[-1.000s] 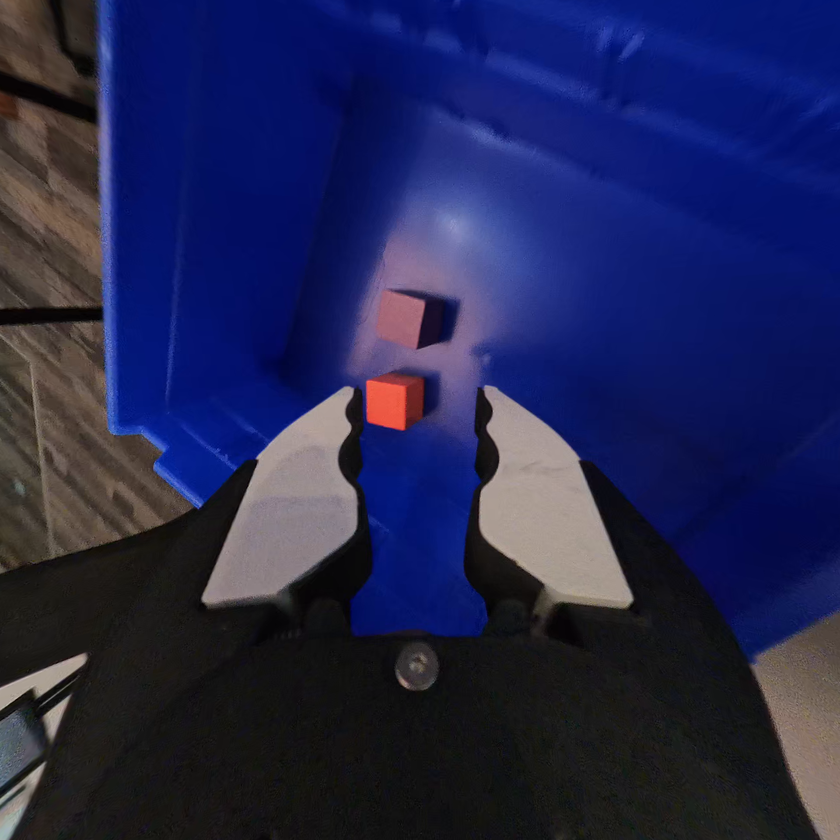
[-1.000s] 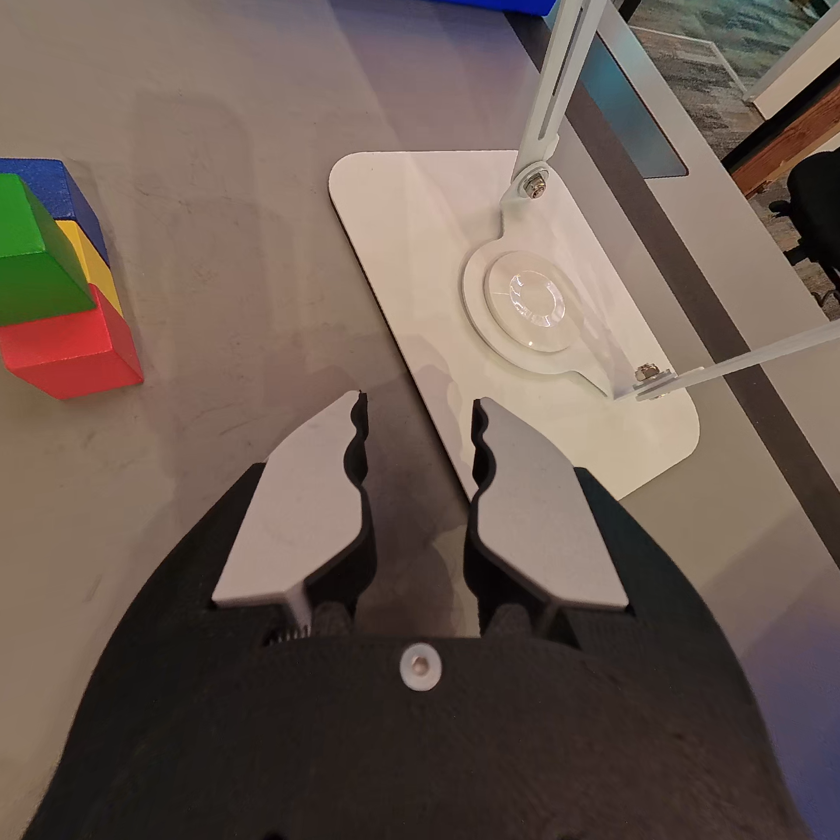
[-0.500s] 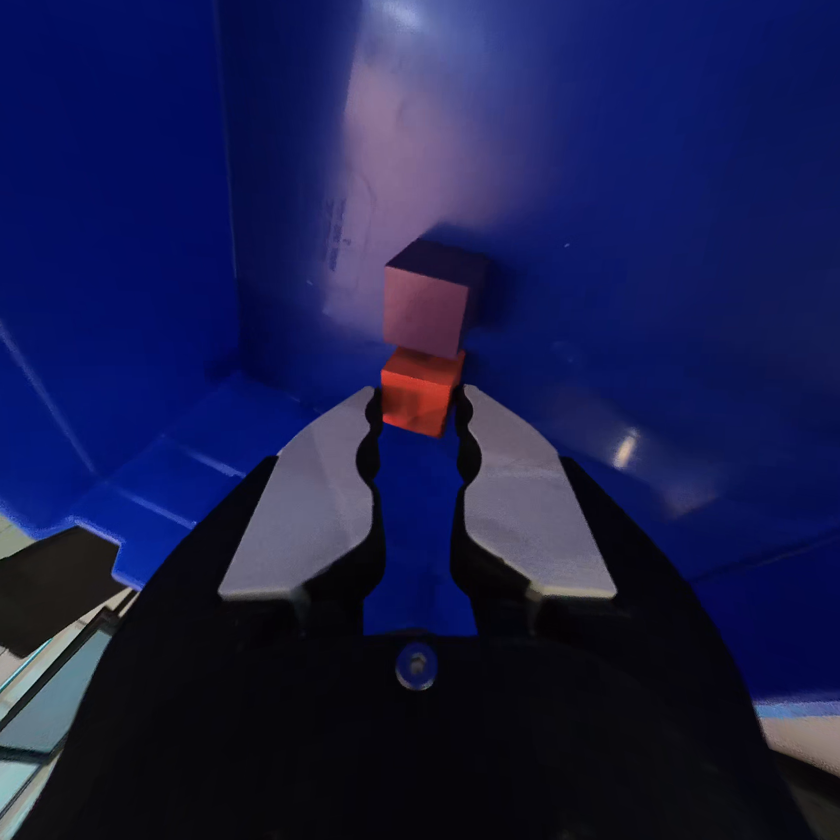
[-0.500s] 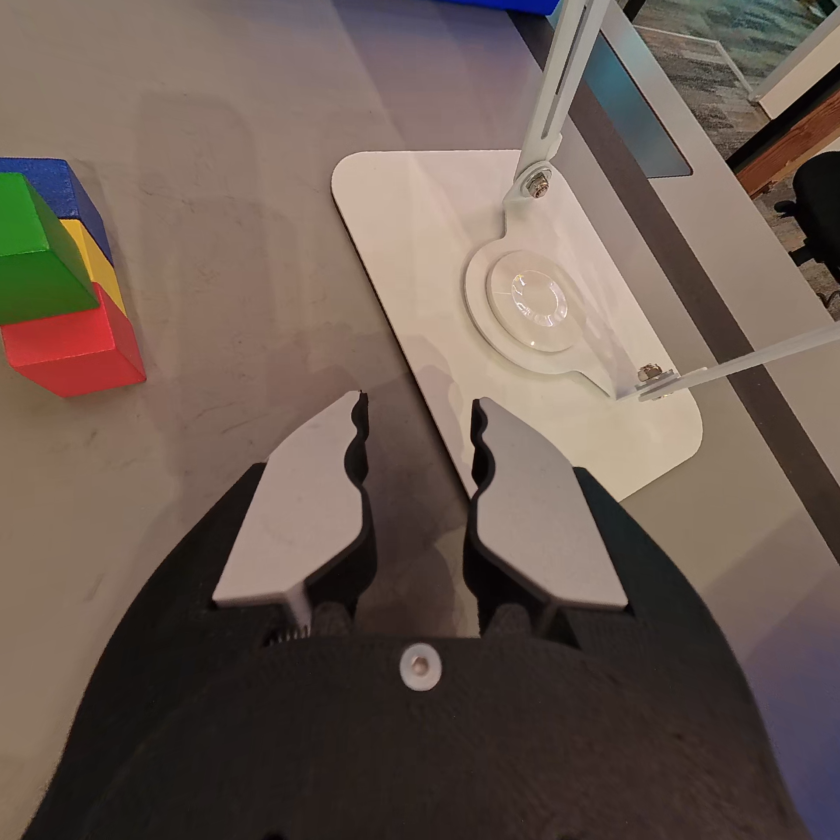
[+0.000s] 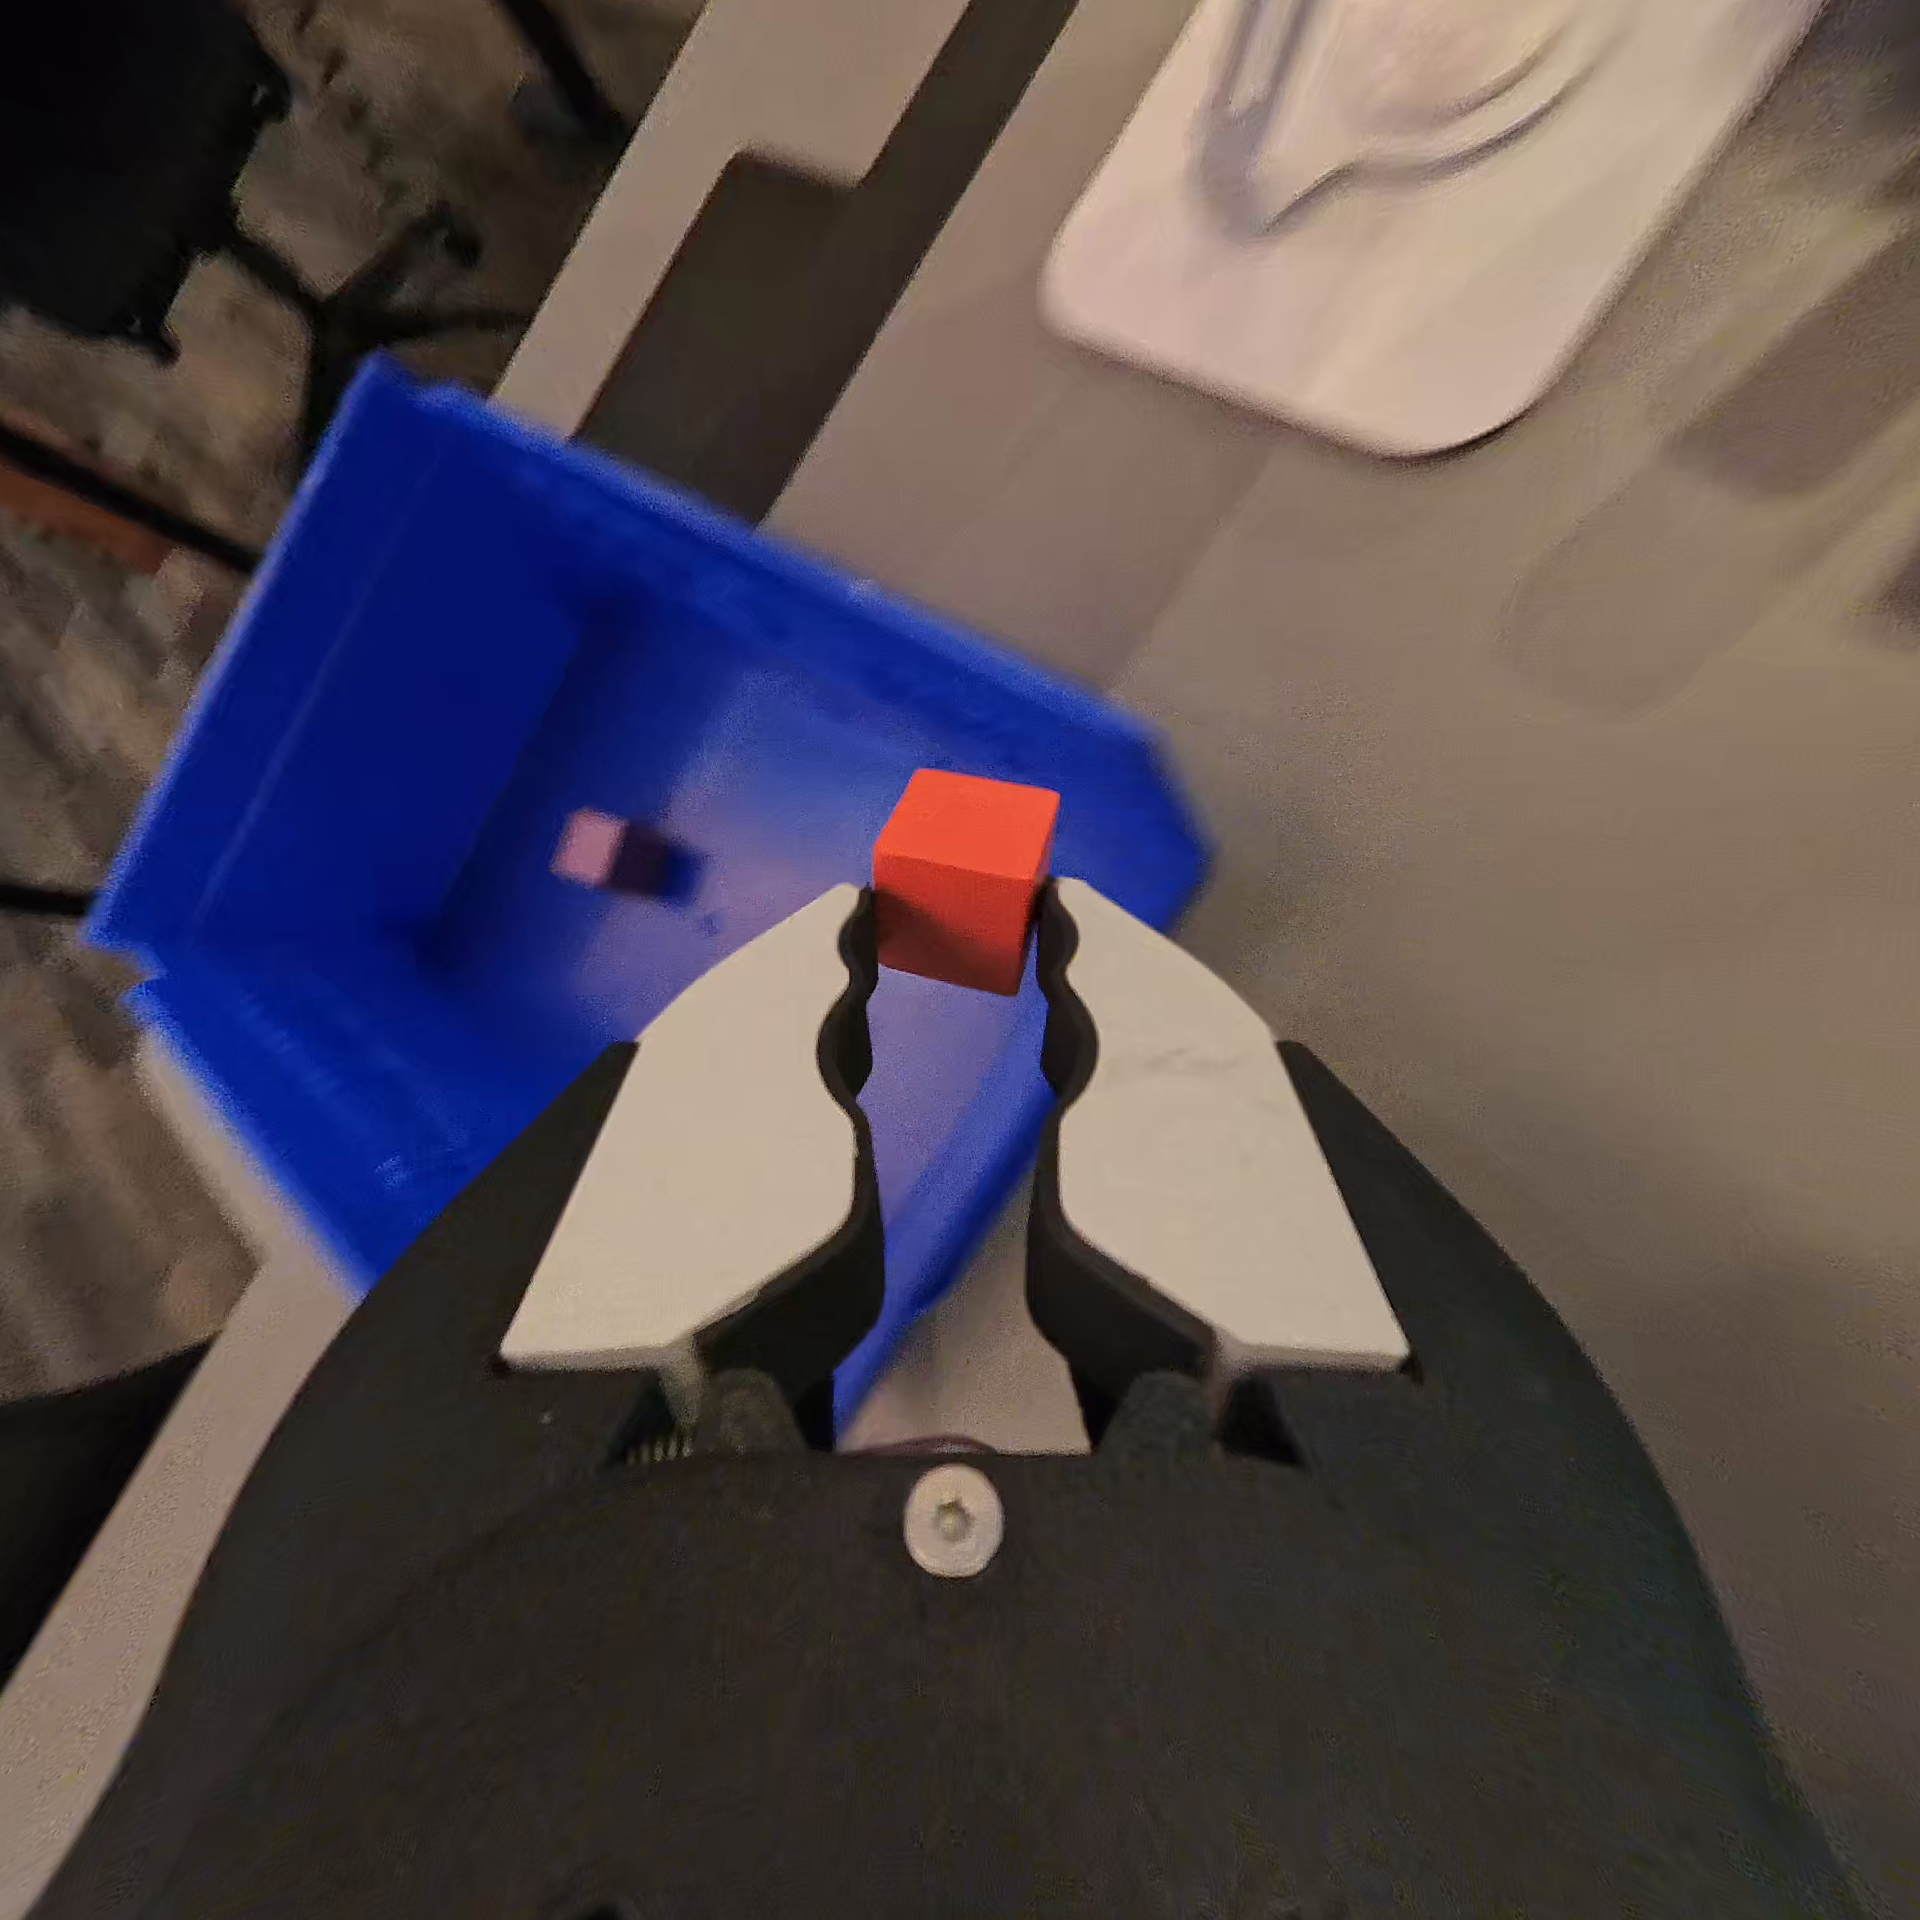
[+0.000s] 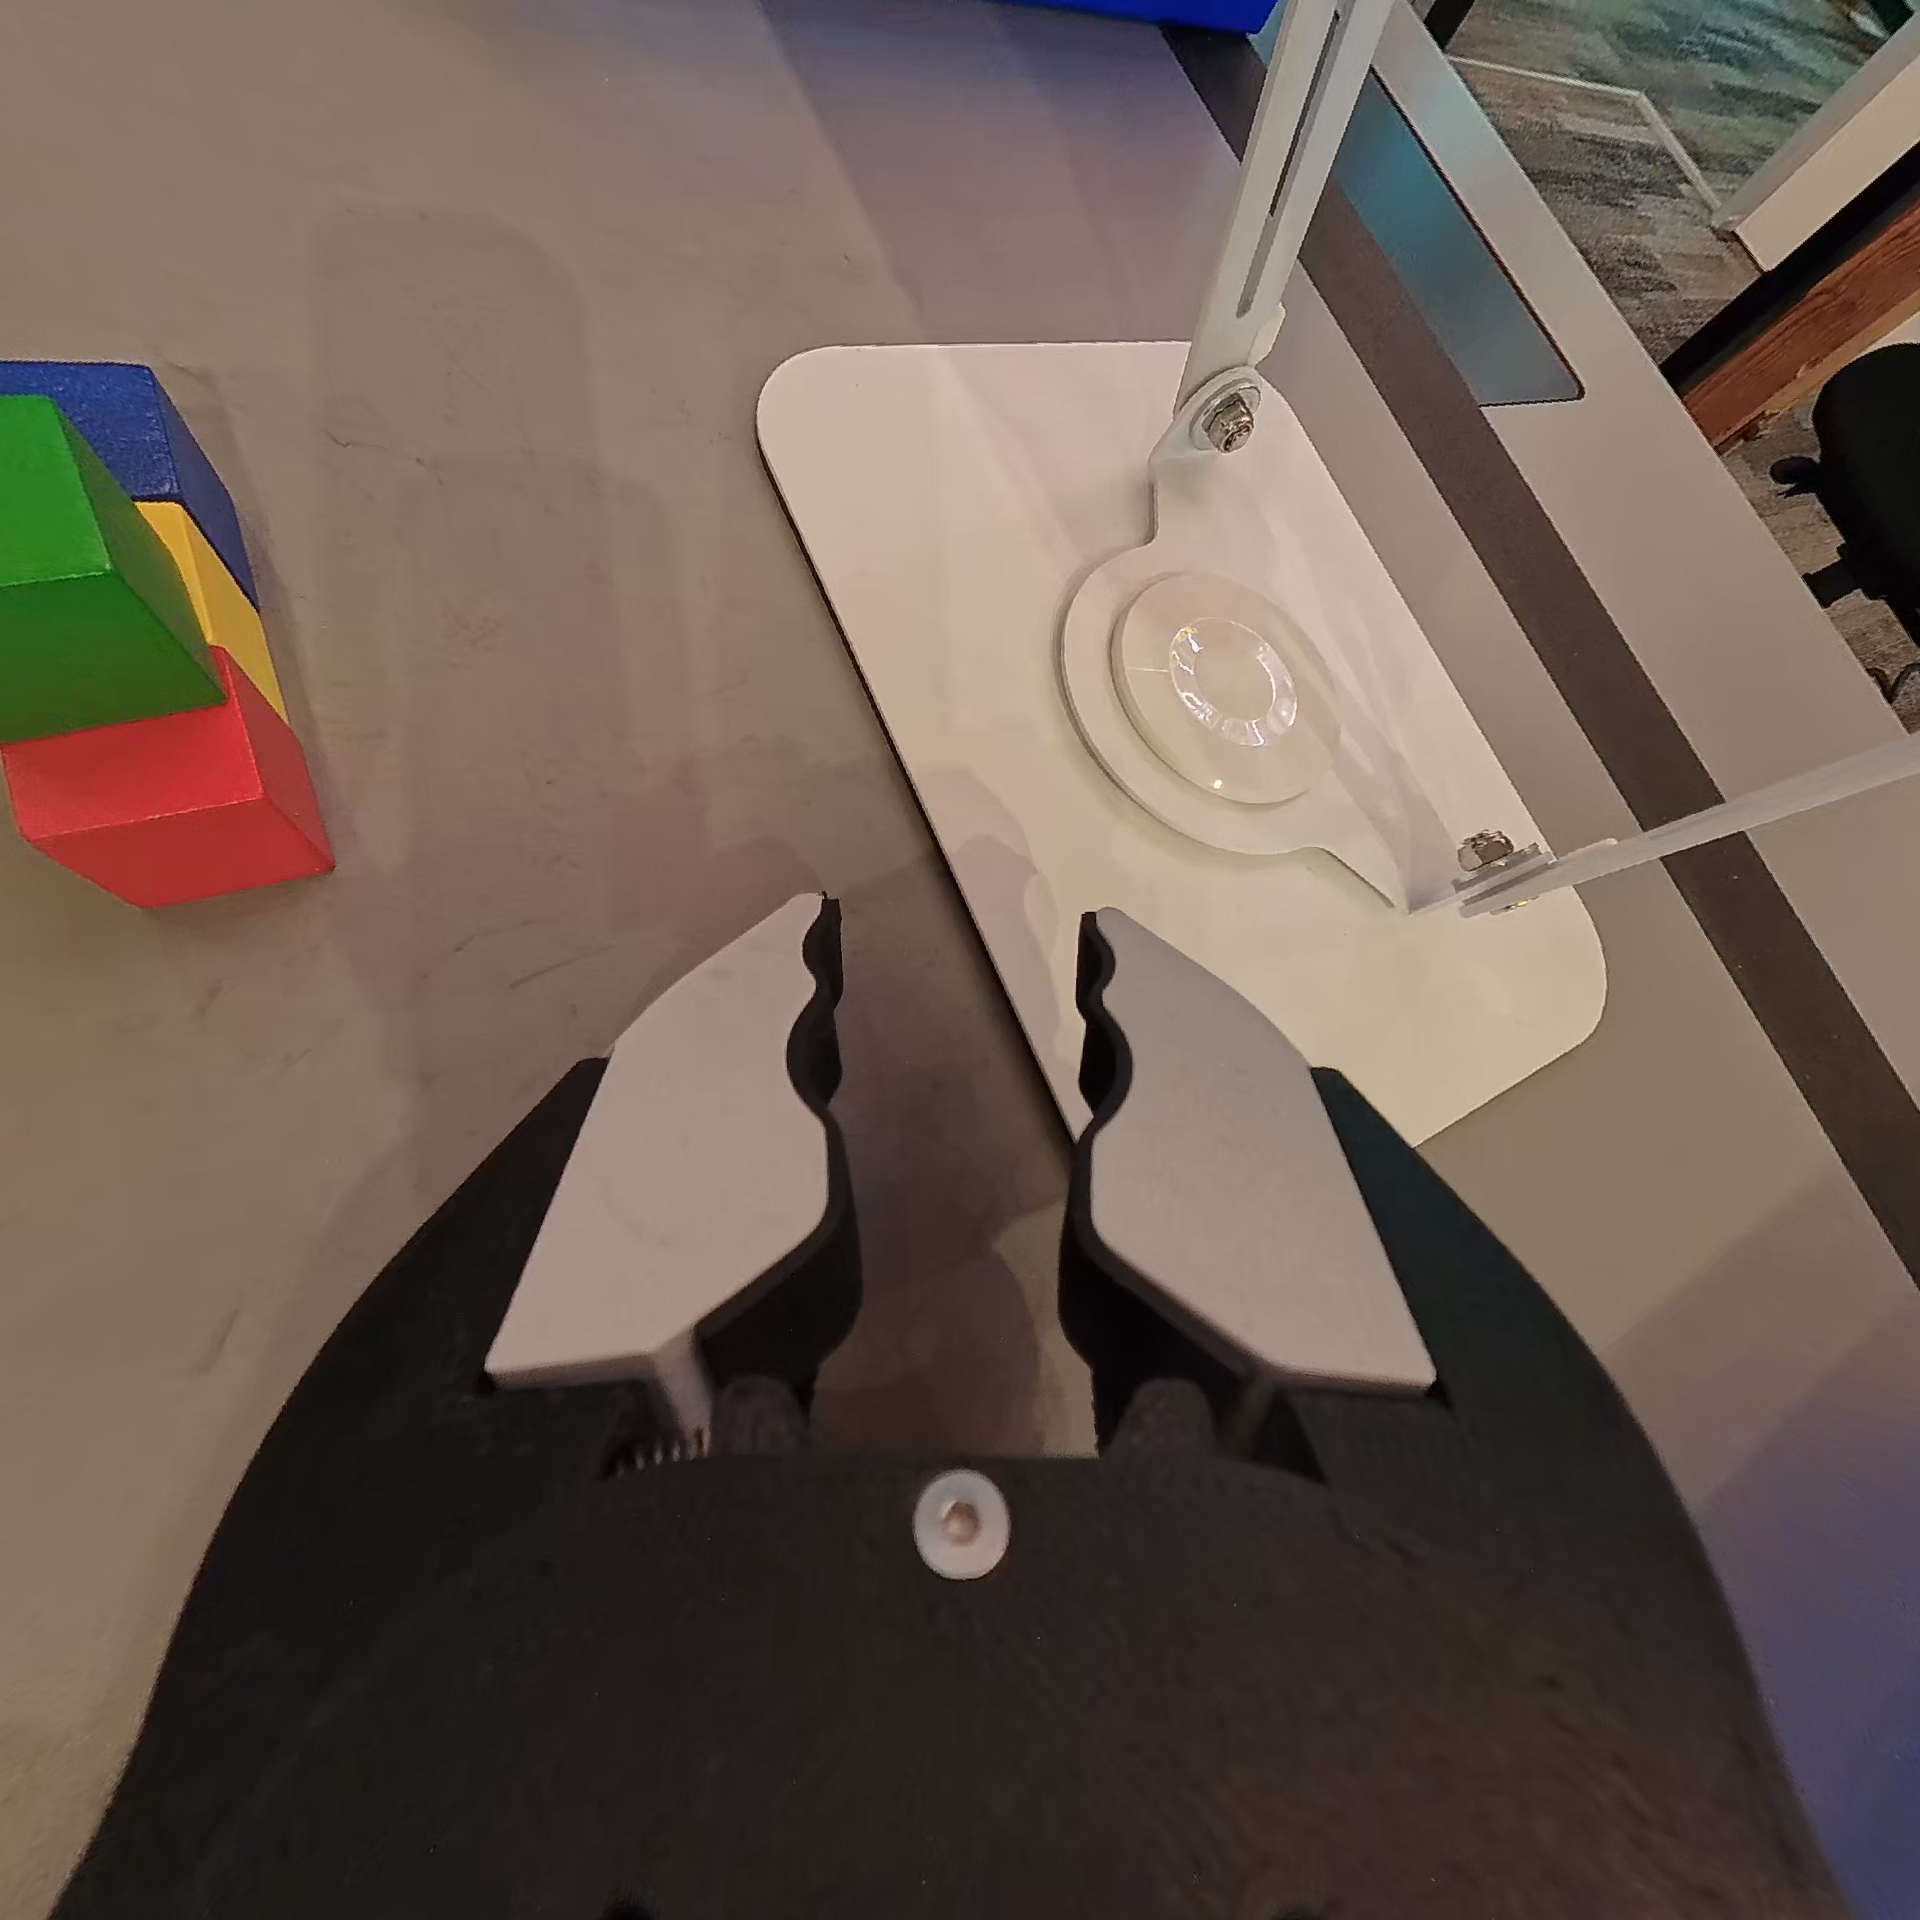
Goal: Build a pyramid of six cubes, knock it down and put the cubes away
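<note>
One purple cube [image 5: 592, 847] in blue bin [image 5: 343, 790]

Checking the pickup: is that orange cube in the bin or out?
Out: the left gripper is clamped on the orange cube, above the blue bin.

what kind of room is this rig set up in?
Probably an office or lab: a grey desk with a white stand base on it, a black office chair beyond its edge, and patterned carpet.
</note>
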Tool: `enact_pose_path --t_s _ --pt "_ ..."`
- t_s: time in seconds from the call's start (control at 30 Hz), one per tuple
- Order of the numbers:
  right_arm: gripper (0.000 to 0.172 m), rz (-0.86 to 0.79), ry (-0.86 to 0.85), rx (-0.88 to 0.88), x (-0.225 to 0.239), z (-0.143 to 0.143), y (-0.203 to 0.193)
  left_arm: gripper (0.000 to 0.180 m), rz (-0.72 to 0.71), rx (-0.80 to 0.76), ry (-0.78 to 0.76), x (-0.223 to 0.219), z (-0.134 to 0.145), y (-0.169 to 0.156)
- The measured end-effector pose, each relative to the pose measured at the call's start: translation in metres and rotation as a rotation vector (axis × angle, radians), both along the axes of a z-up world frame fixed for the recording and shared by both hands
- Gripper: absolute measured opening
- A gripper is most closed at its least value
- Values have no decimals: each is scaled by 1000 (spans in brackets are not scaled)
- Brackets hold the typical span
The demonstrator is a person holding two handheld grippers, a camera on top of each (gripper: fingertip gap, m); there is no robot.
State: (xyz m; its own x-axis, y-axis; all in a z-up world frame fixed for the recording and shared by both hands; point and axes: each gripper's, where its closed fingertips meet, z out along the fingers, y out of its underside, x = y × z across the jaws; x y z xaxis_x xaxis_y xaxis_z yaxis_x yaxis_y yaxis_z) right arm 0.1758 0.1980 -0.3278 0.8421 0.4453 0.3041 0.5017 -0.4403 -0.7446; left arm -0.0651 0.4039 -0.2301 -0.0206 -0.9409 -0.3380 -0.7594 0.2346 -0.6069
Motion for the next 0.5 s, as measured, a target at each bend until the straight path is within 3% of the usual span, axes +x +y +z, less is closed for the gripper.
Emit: enact_pose_path --t_s 0.13,0.23,0.33,0.5 --pt "43 0 -1 1 0 0 0 28 -154 -63 -99 25 -16 -94" --pt "43 0 -3 3 0 0 0 29 -240 -132 -143 47 -31 -145" --pt "43 0 -2 2 0 0 0 28 -308 -204 -162 67 -46 -179" --pt "43 2 -2 2 0 0 0 28 -362 -257 -201 89 -55 -202"
